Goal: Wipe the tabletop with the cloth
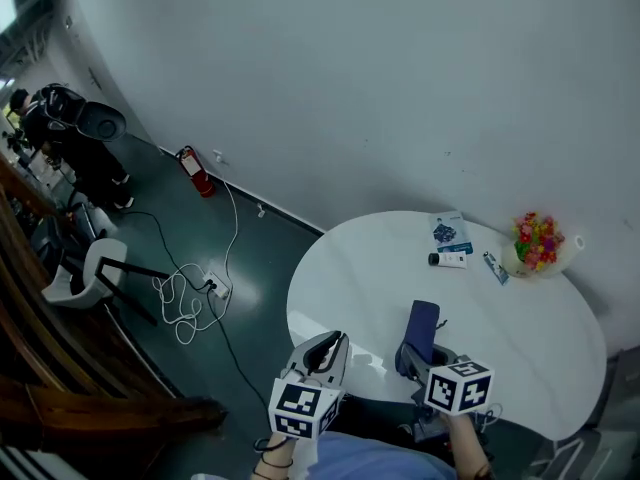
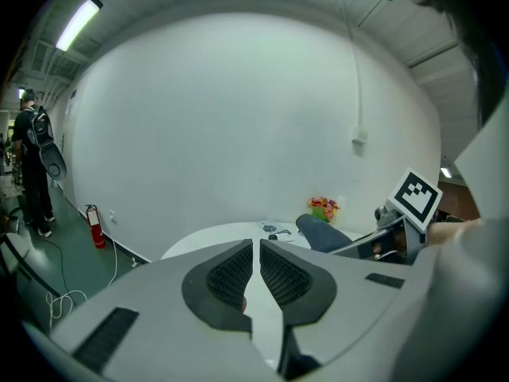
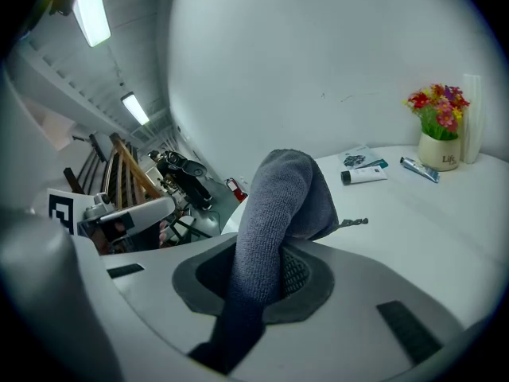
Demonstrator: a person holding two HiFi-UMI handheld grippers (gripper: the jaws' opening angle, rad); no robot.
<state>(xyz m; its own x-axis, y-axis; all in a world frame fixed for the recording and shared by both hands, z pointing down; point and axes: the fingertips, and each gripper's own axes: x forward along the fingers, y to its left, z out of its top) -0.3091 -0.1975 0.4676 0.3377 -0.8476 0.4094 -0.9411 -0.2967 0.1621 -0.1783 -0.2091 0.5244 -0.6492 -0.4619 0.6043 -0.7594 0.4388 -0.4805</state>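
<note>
A round white table [image 1: 380, 268] stands by the wall. My right gripper [image 1: 413, 353] is shut on a grey-blue cloth [image 1: 423, 326], held over the table's near edge. In the right gripper view the cloth [image 3: 280, 213] is pinched between the pads and sticks up and forward. My left gripper [image 1: 338, 346] hovers at the table's near left edge. In the left gripper view the left gripper [image 2: 256, 249] has its pads nearly touching, with nothing between them. The cloth [image 2: 322, 233] and the right gripper's marker cube [image 2: 417, 196] show to its right.
At the table's far side lie a booklet [image 1: 450, 231], a white tube [image 1: 448, 260], a small blue tube [image 1: 495, 267] and a vase of flowers [image 1: 536, 243]. On the floor to the left are a fire extinguisher [image 1: 196, 171], cables [image 1: 190, 293] and a chair [image 1: 90, 273]. A person [image 1: 60, 128] stands far left.
</note>
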